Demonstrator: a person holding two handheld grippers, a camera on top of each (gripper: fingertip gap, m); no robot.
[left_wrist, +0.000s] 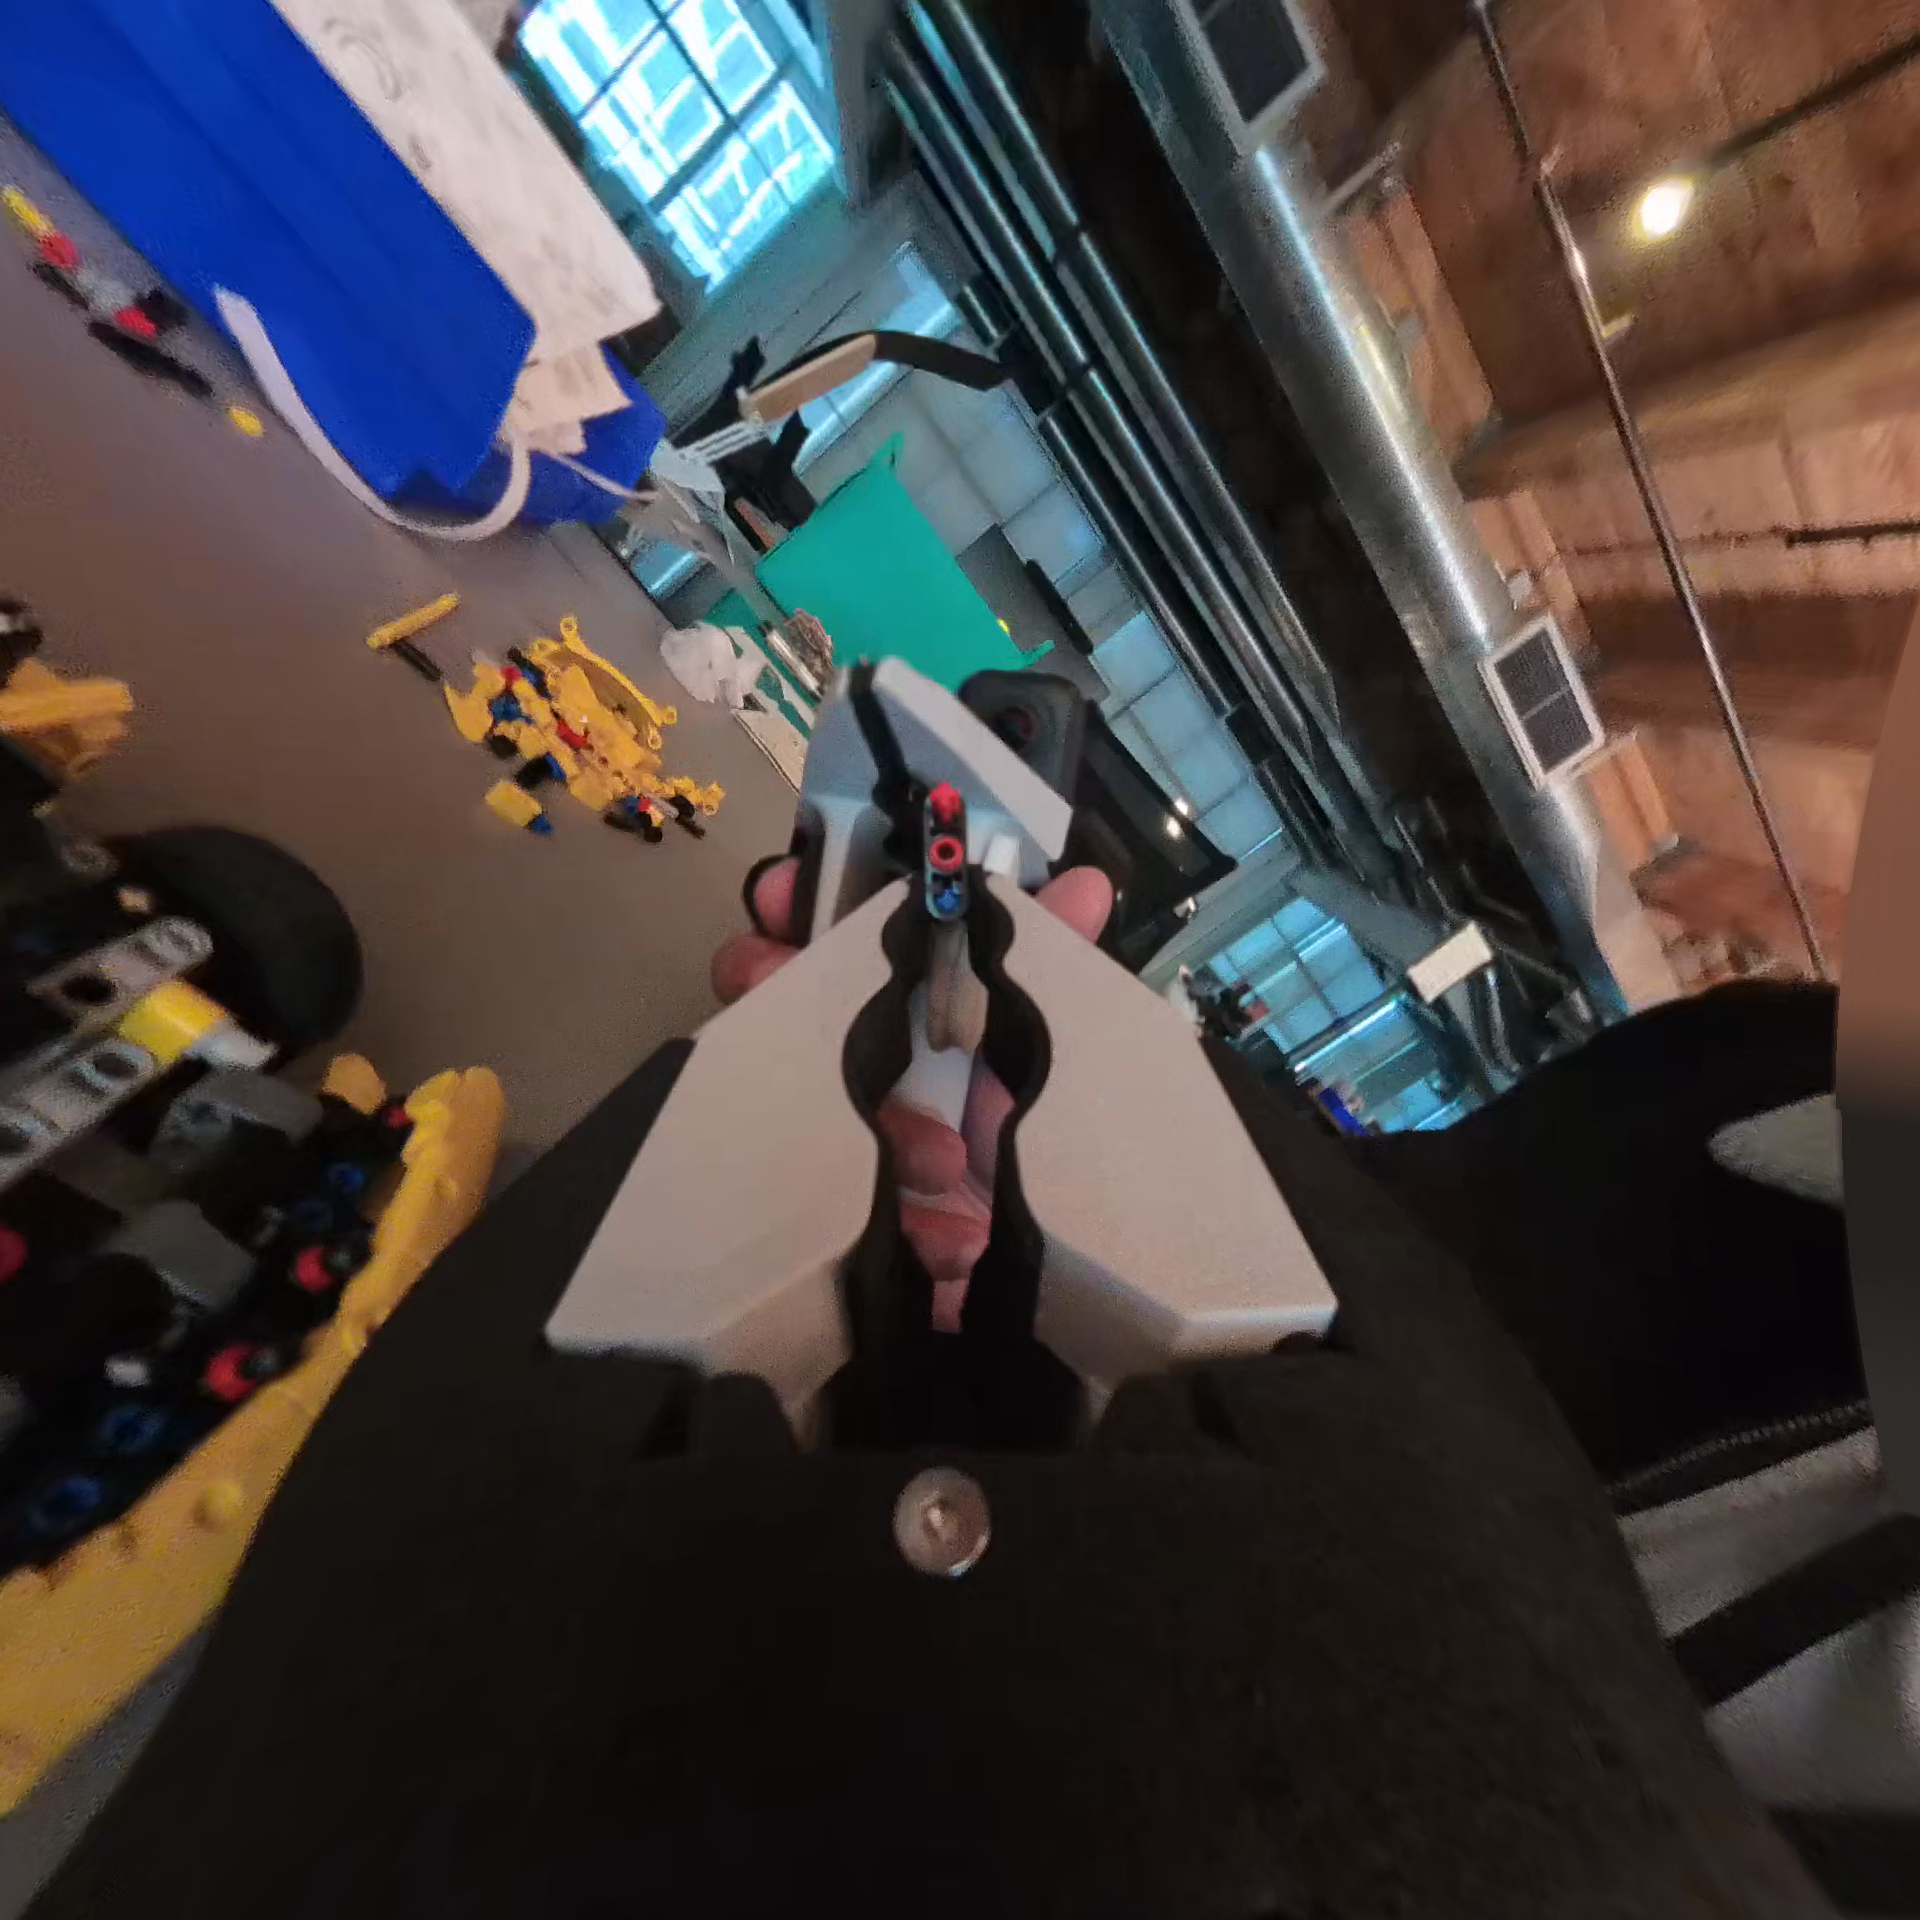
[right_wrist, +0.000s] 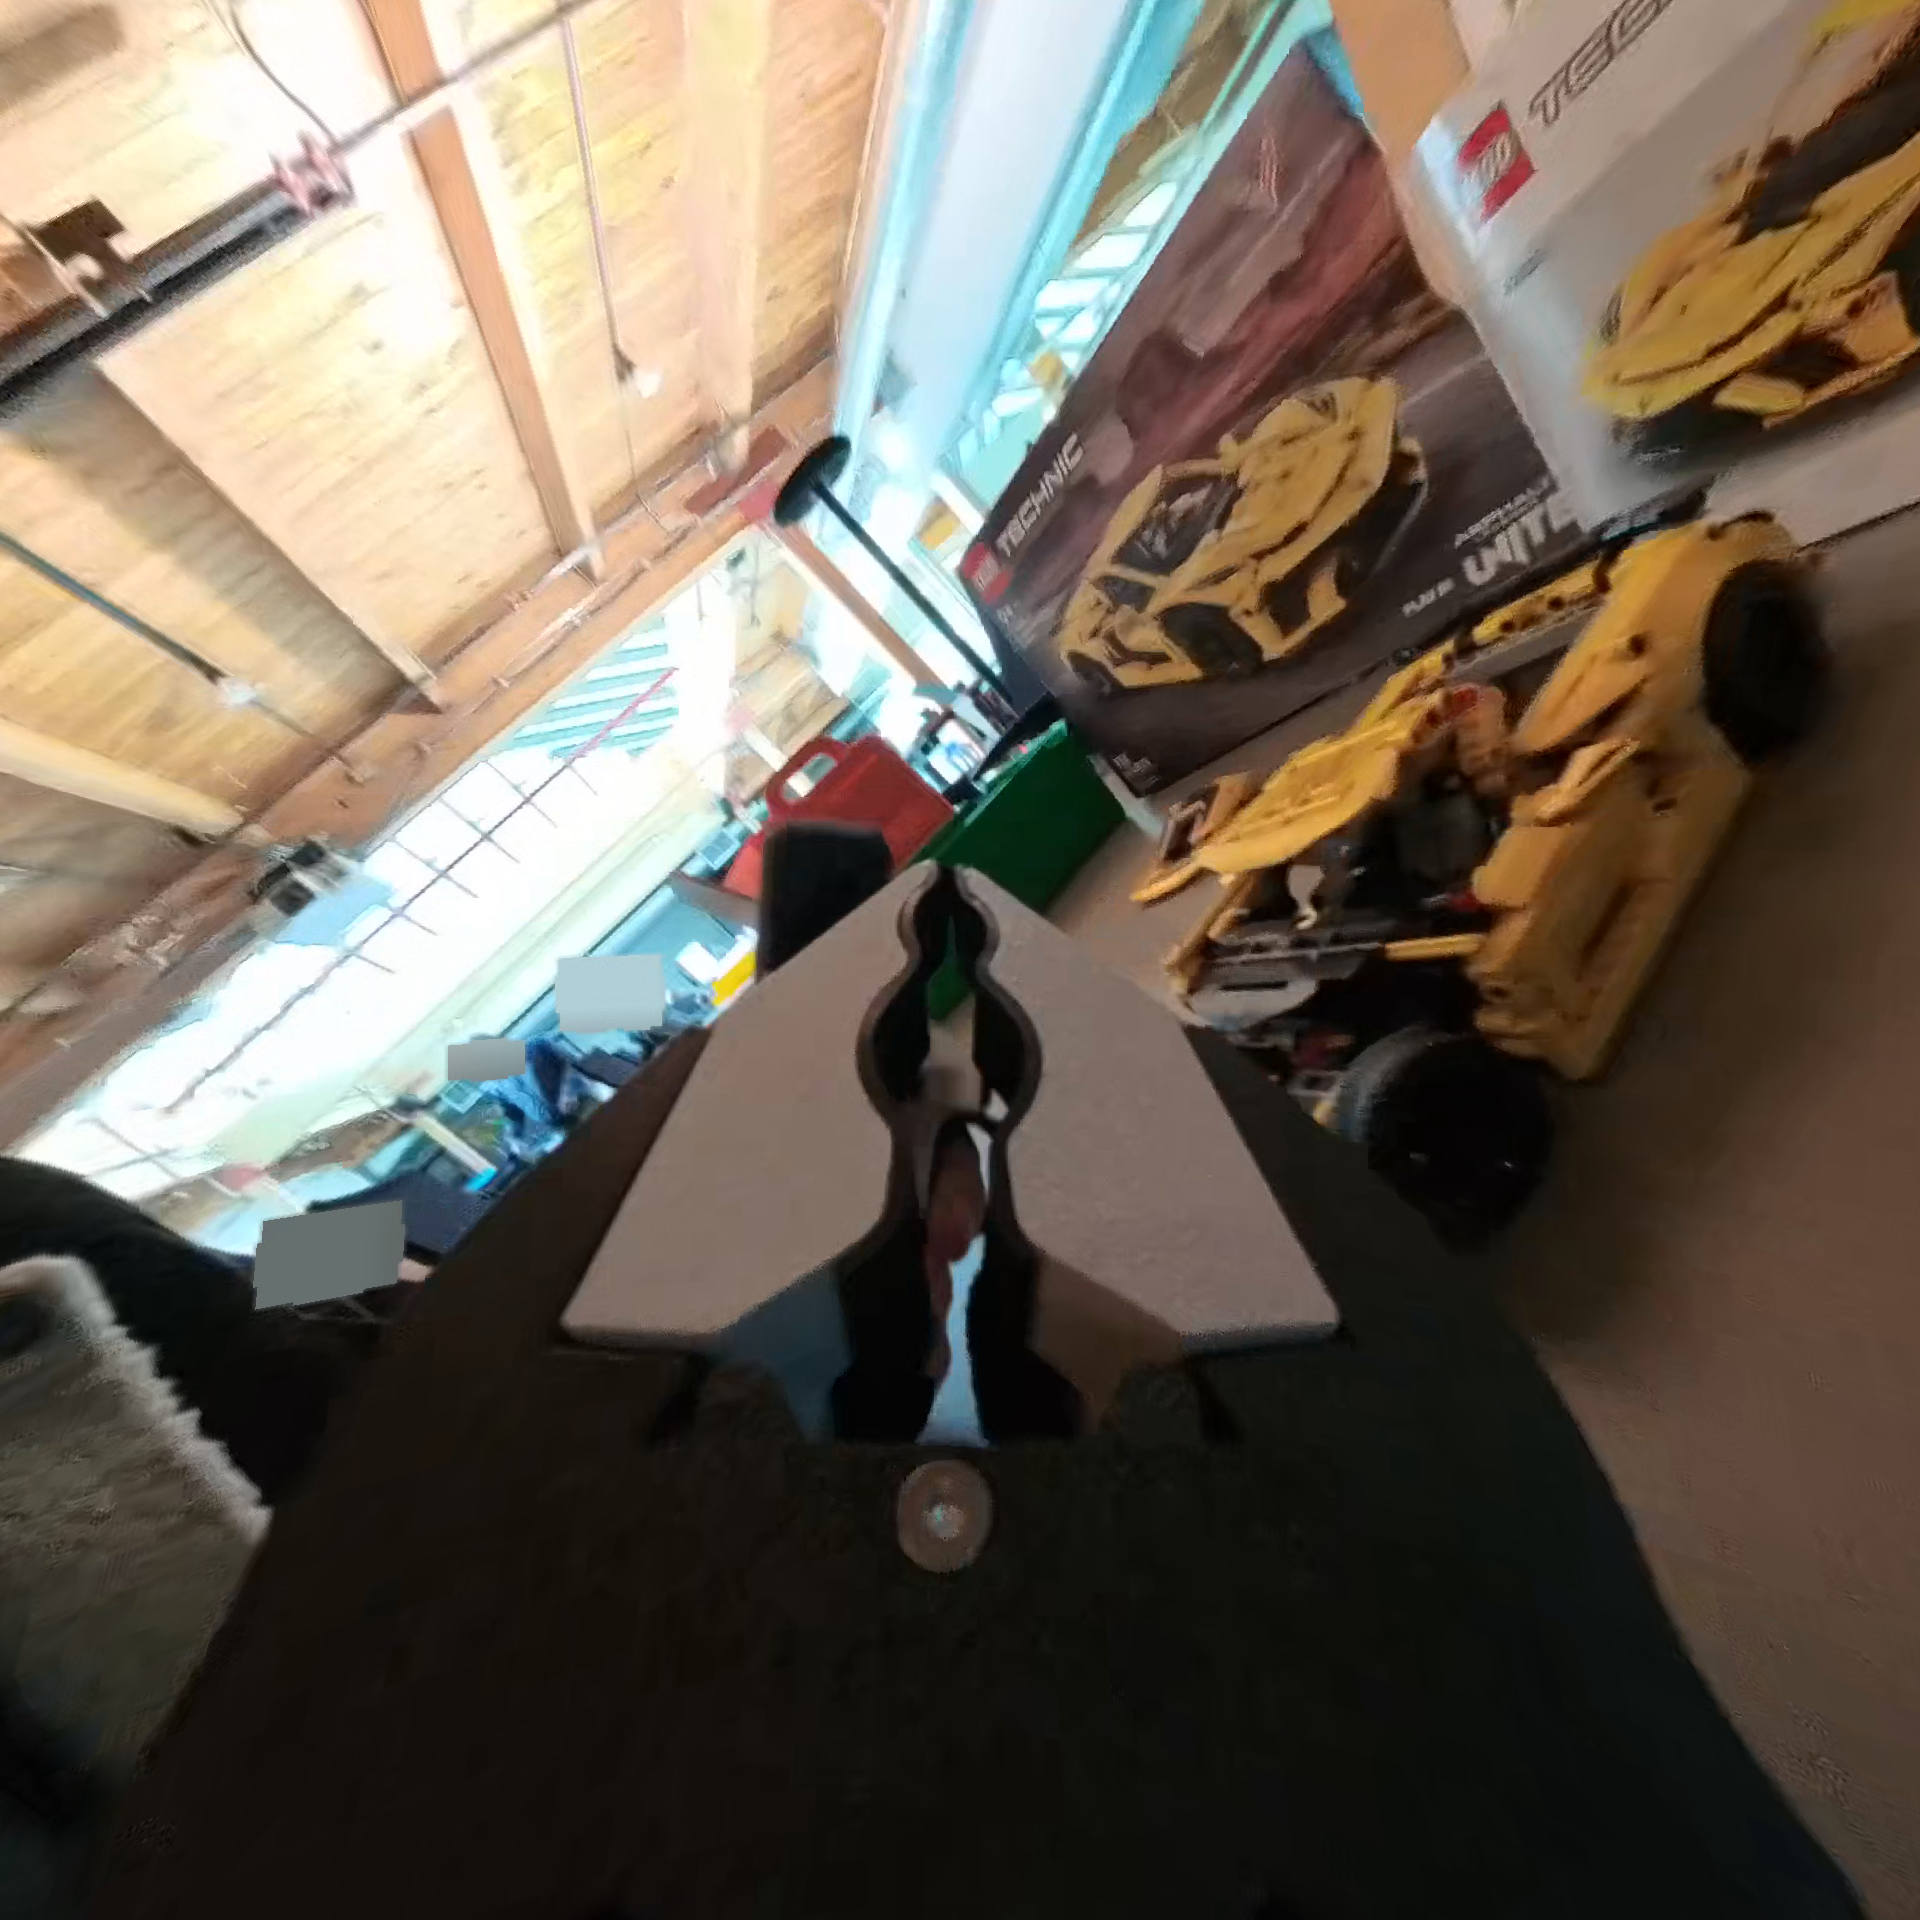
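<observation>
The left gripper (left_wrist: 943, 914), with pale grey fingers and black wavy pads, is closed narrow on a small black toy-brick beam with red and blue pins (left_wrist: 943, 868), which stands up from between its tips. Just beyond the beam is the right gripper (left_wrist: 883, 727), its grey fingers pointing back toward the left one, held by a person's hand (left_wrist: 758, 935) whose fingertips show on both sides. From the left wrist view that gripper looks drawn together, with its tips near the top of the beam; whether they touch it I cannot tell.

In the right wrist view the right gripper (right_wrist: 948, 883) has its fingers nearly closed at the tips, and no held thing can be made out between them. A dark block (right_wrist: 821, 894) sits just left of those tips, blurred.

On the grey table (left_wrist: 312, 644), to the far left of the left gripper, lies a heap of loose yellow, black, red and blue brick parts (left_wrist: 577, 727), with a single yellow beam (left_wrist: 414, 621) beside it. At the near left is a partly built yellow brick car with black tyres (left_wrist: 208, 1195); the same car (right_wrist: 1496, 852) shows to the right in the right wrist view. Behind it stand a dark box printed with a yellow car (right_wrist: 1257, 520) and a white box with a similar picture (right_wrist: 1683, 208). A blue bin with white papers (left_wrist: 312, 229) stands at the far left.
</observation>
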